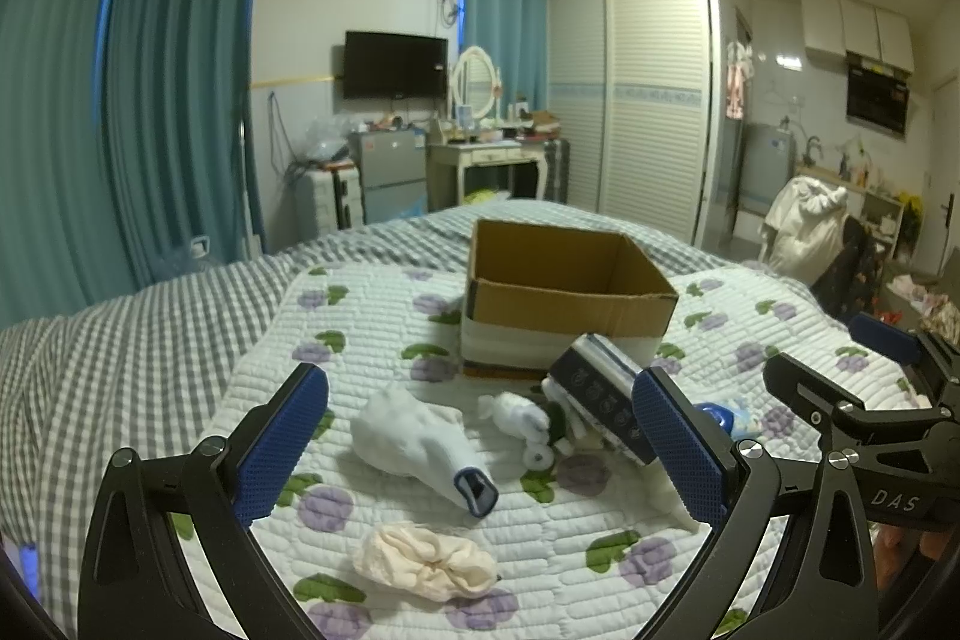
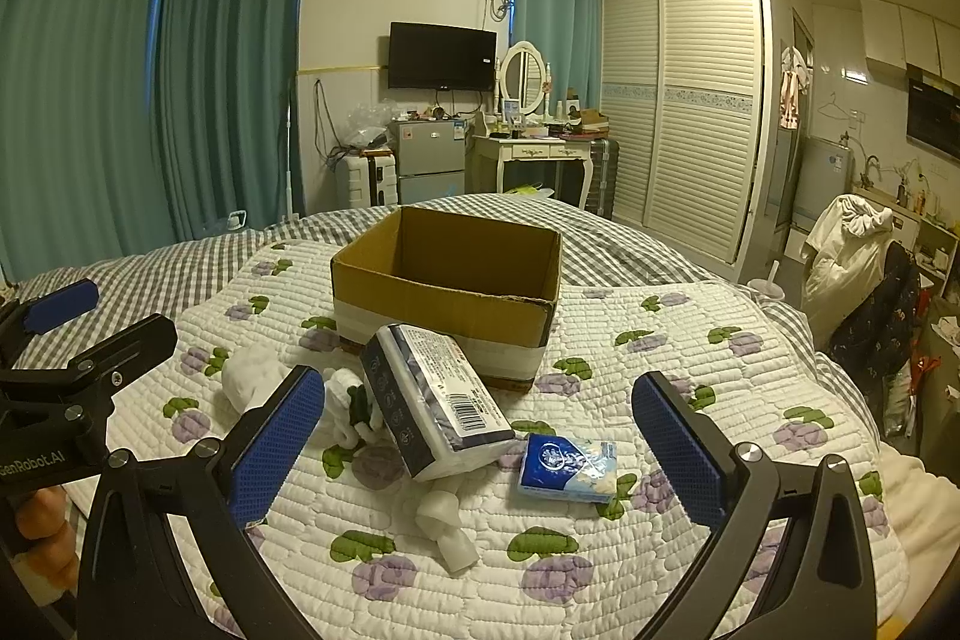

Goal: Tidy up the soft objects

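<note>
So, both grippers spread wide and empty over soft items scattered on the bed, in front of an open box.

Cardboard box (image 2: 447, 280) sits mid-quilt (image 2: 690, 340), open top, looks empty from here. Big tissue pack (image 2: 432, 400) leans against its front: light, squashy, slick film, so best pinched across the narrow width. White sock bundle (image 1: 414, 439) is floppy; grab the fat middle, not the blue cuff. Cream bundle (image 1: 429, 562) is nearest the left gripper (image 1: 480, 445): very soft, pinch the centre. Small blue tissue packet (image 2: 567, 466) lies flat, between the right gripper (image 2: 480, 445) fingers in view; slippery wrap, take the short sides. Small white rolled sock (image 2: 447, 523) just beside it, limp.
</note>
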